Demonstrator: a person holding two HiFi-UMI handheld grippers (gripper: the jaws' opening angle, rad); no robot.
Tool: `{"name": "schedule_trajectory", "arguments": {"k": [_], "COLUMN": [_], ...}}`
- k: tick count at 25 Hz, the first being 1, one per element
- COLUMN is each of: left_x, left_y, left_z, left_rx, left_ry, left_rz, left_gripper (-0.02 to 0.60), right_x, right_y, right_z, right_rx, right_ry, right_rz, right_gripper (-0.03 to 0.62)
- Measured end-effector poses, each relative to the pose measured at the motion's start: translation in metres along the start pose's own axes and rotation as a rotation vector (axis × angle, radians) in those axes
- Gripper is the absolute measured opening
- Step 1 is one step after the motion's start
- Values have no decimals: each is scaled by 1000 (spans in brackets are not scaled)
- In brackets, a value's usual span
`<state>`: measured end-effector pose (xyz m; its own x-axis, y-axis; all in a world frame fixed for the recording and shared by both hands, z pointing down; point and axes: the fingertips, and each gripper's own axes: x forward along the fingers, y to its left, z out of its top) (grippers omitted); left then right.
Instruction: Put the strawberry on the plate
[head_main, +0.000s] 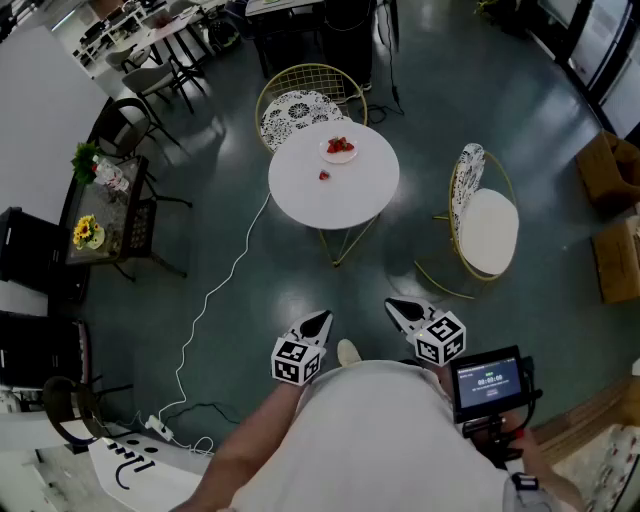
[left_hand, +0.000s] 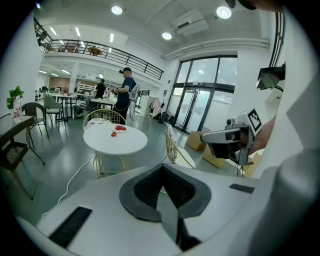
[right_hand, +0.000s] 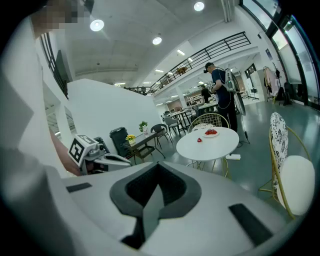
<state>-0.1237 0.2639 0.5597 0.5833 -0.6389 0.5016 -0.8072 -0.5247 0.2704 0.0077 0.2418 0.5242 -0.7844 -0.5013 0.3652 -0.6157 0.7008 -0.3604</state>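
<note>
Well ahead, the strawberry (head_main: 323, 175) is lying alone on the round white counter (head_main: 300, 200), just beside the plate (head_main: 339, 150) but apart from it, on the side nearer the person. The plate is sitting towards the counter's far edge and is carrying a few more red berries (head_main: 340, 145). One wire chair (head_main: 300, 105) with a patterned cushion is standing behind the counter, and a second chair (head_main: 487, 230) with a white seat is standing off to its right. A white cable (head_main: 215, 290) is trailing across the dark floor (head_main: 480, 100) from the counter's left side towards the person.

Well apart from the counter, the left gripper (head_main: 320, 320) and the right gripper (head_main: 394, 305) are hanging close in front of the person's body, side by side, both pointing towards the counter and tilting somewhat down. The left gripper's fingers (left_hand: 145, 190) are pressing together with nothing between them. The right gripper's fingers (right_hand: 172, 192) are likewise closing on each other, empty. A small lit screen (head_main: 488, 381) is showing beside the right gripper.
</note>
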Motion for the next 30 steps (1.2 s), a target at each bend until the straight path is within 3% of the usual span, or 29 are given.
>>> {"name": "schedule_trajectory", "arguments": {"k": [3,8,13,21,30], "left_x": [4,8,0,-9,-18], "left_y": [-23,-56,-78,-108,-122], "left_z": [-4,-1,-10,-30,-50], "left_rx": [-7,0,-6,-8,-15], "left_ry": [-5,-24,-33,-38,-47], "left_rz": [8,21,54,96,132], "left_gripper": [6,6,6,6,6], "right_x": [-22,-49,-66,-93,-103], "right_y": [3,2,10,21,17], "right_z": [-8,-11,-19,-39,-60], "right_rx": [-24,24,-32,-29,-42], "right_ry": [5,-32,-2,-20,-4], "right_rz": [36,85,103,170,162], "right_gripper": [5,5,5,5,5]}}
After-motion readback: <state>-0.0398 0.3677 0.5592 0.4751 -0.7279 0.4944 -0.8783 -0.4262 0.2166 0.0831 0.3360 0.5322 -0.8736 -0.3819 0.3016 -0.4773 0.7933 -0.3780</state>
